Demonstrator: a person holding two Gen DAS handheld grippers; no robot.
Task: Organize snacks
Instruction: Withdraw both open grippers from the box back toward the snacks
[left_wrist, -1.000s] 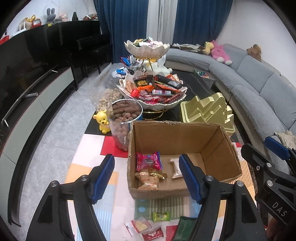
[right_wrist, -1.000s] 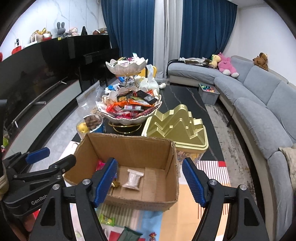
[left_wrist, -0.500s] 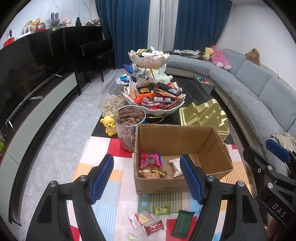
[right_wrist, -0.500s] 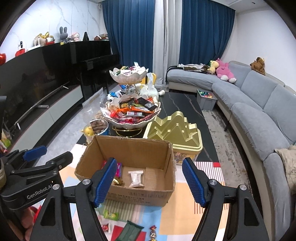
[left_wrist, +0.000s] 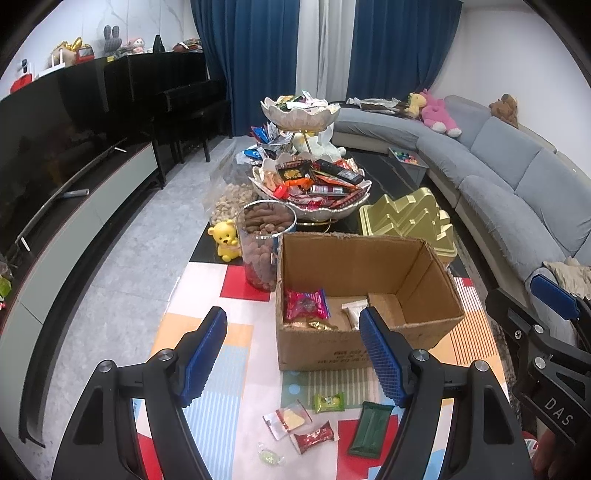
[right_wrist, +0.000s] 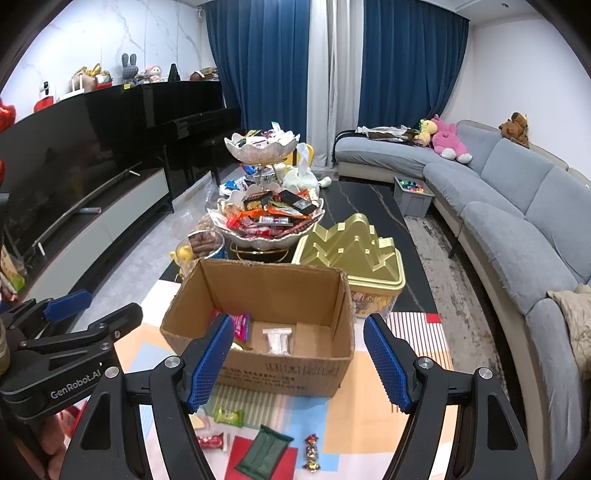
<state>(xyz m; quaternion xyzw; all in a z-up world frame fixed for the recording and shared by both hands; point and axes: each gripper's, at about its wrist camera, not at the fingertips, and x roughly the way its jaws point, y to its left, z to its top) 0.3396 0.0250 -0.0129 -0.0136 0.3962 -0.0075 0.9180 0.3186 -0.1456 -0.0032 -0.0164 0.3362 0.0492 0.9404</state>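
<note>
An open cardboard box (left_wrist: 406, 339) (right_wrist: 280, 373) stands on the patterned mat, holding a pink packet (left_wrist: 306, 303), a white packet (right_wrist: 277, 340) and a gold-wrapped snack (left_wrist: 319, 325). Loose snacks lie on the mat in front of it: a dark green bar (left_wrist: 370, 428) (right_wrist: 264, 456), a small green packet (left_wrist: 328, 402) (right_wrist: 229, 416), a red packet (left_wrist: 314, 441) and a clear packet (left_wrist: 288, 419). My left gripper (left_wrist: 291, 358) hangs open above the mat beside the box's front left corner, with nothing between its fingers. My right gripper (right_wrist: 299, 363) is open over the box's front wall, also empty.
Behind the box stand a jar of nuts (left_wrist: 265, 245), a yellow bear figure (left_wrist: 224, 240), a two-tier dish piled with snacks (left_wrist: 314, 192) and a gold tin (left_wrist: 410, 221) (right_wrist: 351, 254). A grey sofa (right_wrist: 517, 221) runs along the right, a dark TV unit (left_wrist: 55, 184) on the left.
Both grippers have drawn back from the box and risen slightly, so the box looks smaller and more loose snacks show on the mat in front. Jaw openings look unchanged.
</note>
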